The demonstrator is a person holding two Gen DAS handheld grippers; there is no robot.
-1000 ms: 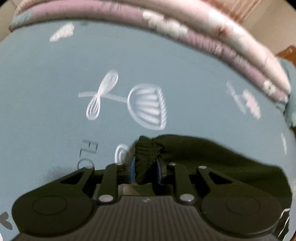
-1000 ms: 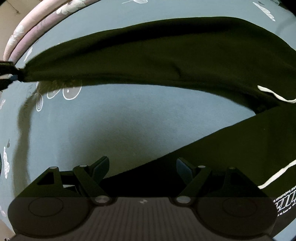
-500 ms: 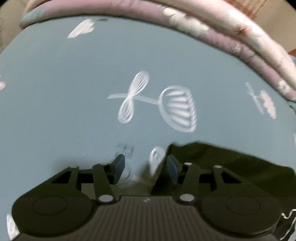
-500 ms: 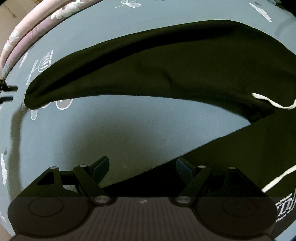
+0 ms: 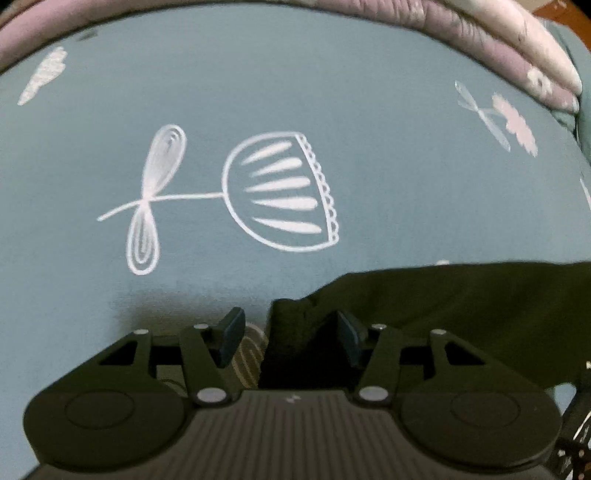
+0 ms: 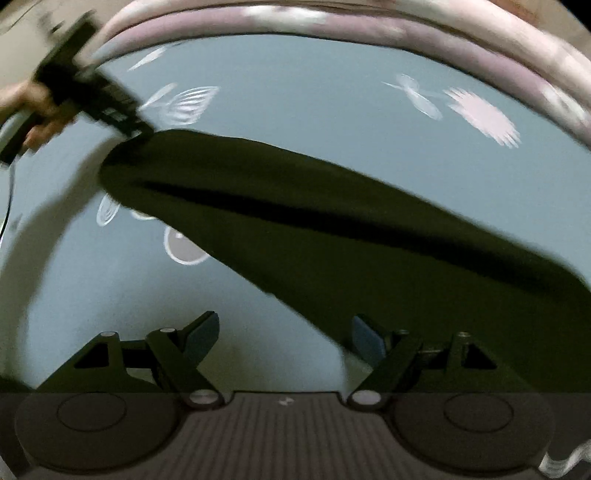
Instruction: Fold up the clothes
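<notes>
Black garment sleeve (image 6: pixel 295 221) is laid across the blue patterned bedsheet (image 5: pixel 258 92). Its cuff end is seen between the parted fingers of the left gripper (image 5: pixel 291 332), ungripped. Nothing is held by the wide-open right gripper (image 6: pixel 284 338).

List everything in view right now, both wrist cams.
garment: 1, black, spread on the bedsheet, its narrow end between the left gripper's fingers
bedsheet: 1, grey-blue with white flower prints, under the garment
quilt: 1, pink and mauve floral, folded along the far edge of the bedsheet
left gripper: 1, black, open around the garment's end
right gripper: 1, black, open, low over the bedsheet beside the garment's edge
hand: 1, on the left gripper's handle, blurred
</notes>
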